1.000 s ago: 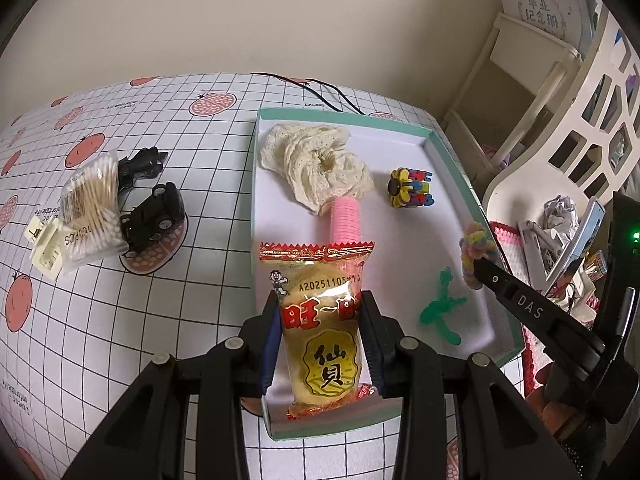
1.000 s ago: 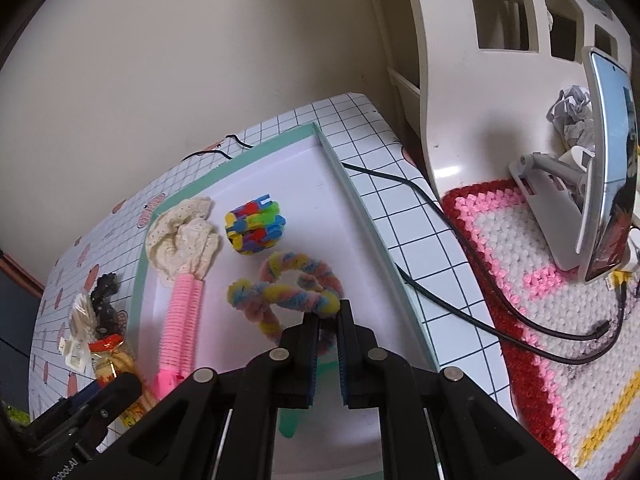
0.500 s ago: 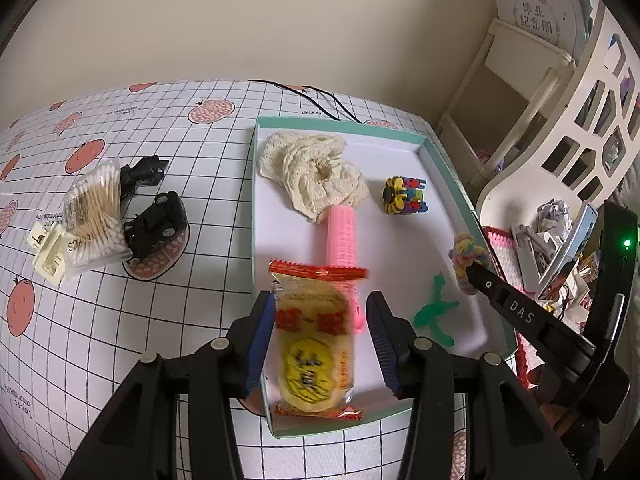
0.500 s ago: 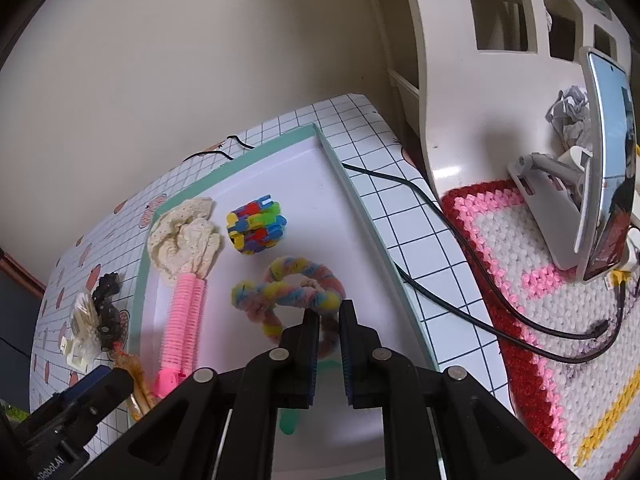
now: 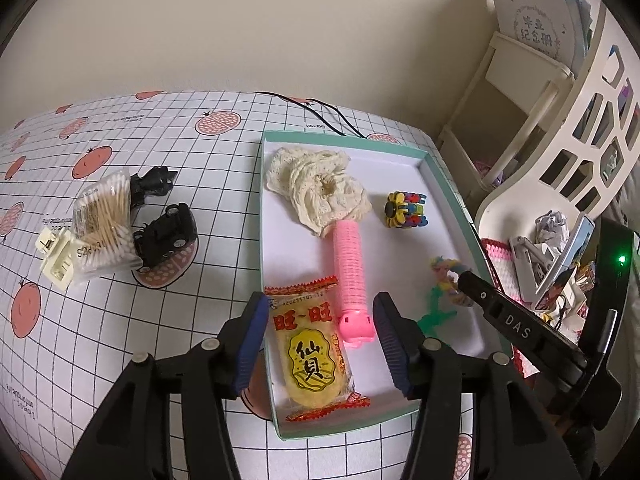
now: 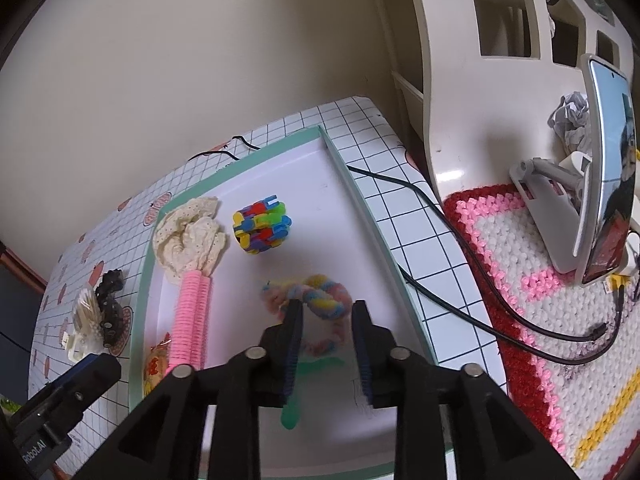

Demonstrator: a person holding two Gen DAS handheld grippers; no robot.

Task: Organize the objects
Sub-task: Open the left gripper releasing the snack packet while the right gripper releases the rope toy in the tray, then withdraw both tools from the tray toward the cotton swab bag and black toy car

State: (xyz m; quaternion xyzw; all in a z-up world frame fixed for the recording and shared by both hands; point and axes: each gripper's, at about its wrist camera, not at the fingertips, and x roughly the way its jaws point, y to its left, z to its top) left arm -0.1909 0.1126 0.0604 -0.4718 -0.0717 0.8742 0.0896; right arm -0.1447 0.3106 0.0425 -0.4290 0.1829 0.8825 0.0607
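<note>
The left gripper point(image 5: 320, 336) stands with its jaws wide apart over the snack packet point(image 5: 310, 350), which lies flat in the near left corner of the tray point(image 5: 448, 184), touching neither finger. The right gripper point(image 6: 326, 344) is also spread apart, its fingers either side of the pastel twisted ring point(image 6: 316, 300) resting on the tray floor beside a green figure point(image 6: 296, 400). A pink roller point(image 5: 350, 272), lace cloth point(image 5: 320, 188) and block toy point(image 5: 404, 210) lie farther back.

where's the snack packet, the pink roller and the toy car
snack packet point(image 5: 312, 354), left wrist view, on its yellow middle
pink roller point(image 5: 349, 264), left wrist view, on the ribbed barrel
toy car point(image 5: 166, 234), left wrist view, on its black body
</note>
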